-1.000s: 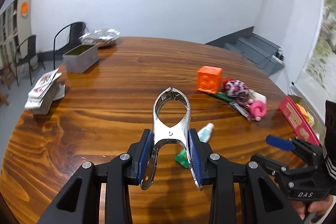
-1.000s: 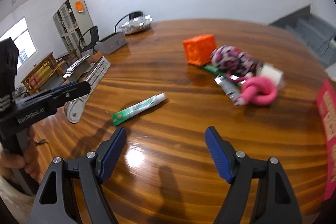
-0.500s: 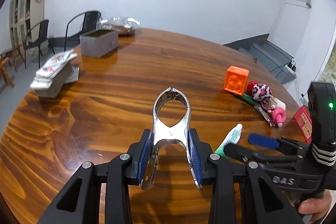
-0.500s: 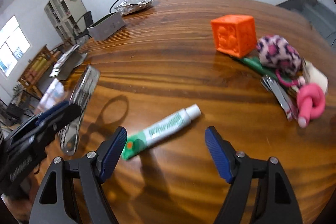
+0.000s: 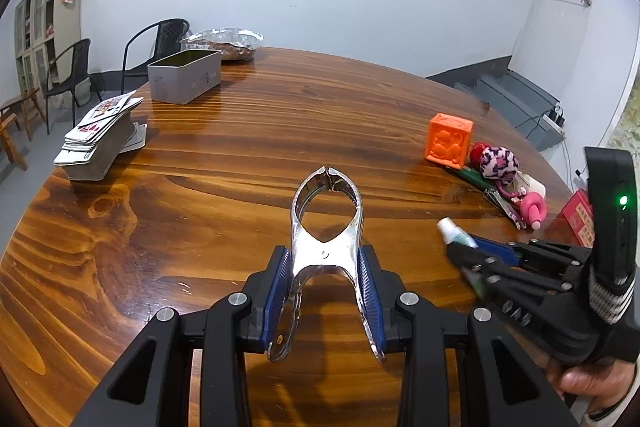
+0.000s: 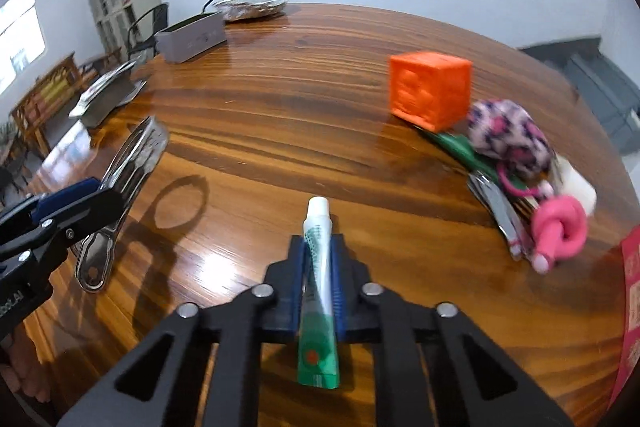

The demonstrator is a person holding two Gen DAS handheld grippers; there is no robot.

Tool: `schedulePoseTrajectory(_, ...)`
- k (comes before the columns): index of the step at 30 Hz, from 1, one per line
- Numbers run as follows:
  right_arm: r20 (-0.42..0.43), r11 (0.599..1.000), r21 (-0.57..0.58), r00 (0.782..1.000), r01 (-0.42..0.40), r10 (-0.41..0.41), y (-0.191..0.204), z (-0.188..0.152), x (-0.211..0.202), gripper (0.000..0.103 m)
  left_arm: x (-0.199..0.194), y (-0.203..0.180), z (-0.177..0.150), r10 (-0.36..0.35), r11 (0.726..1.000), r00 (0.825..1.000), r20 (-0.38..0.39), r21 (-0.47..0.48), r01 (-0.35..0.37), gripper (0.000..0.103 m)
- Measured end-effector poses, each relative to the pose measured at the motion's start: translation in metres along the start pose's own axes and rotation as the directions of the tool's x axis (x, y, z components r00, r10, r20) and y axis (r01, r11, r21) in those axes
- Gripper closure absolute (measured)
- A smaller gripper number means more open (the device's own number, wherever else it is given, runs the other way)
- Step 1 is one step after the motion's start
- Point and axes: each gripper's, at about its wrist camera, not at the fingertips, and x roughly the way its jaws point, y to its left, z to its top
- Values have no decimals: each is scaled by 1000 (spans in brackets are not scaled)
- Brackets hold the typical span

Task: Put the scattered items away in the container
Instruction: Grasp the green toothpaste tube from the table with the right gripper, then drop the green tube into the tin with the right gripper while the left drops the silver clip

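Observation:
My left gripper [image 5: 323, 277] is shut on a large metal spring clamp [image 5: 326, 215] and holds it above the wooden table [image 5: 224, 155]. My right gripper [image 6: 319, 267] is shut on a green and white toothpaste tube [image 6: 318, 283], cap pointing forward; the tube also shows in the left wrist view [image 5: 454, 233]. An orange cube [image 6: 430, 89], a pink leopard plush [image 6: 508, 135], a pink knotted toy [image 6: 560, 227], nail clippers [image 6: 498, 215] and a green item lie in a cluster at the right. The grey open tin [image 5: 185, 77] stands at the far left.
A stack of cards [image 5: 100, 135] sits on a box near the left edge. A foil-covered dish [image 5: 224, 43] is behind the tin. A red box [image 5: 580, 219] lies at the right edge. Black chairs [image 5: 160, 43] stand beyond the table.
My right gripper moved to the toothpaste tube and closed on it, lifting it off the table. My left gripper kept its hold on the clamp while its view turned left.

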Motion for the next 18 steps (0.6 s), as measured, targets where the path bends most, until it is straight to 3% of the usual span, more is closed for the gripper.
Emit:
schedulePoseTrajectory(8,67,987,128,994,-92,84,-35,-19,-32,94,3,-11,-3,3,999,1000,-1,38,-3,66)
schedulePoseTrajectory(12,129,985,137,988,-106,89,-41,-25,-52,94,3,-13,-3,14,1000,1000,-4,26,-14,66)
schedulePoseTrajectory(18,155,983,155,985,-98,74,-51,-36,-65,94,2,-38,-6,2,999,1000,-7,44,-2,66)
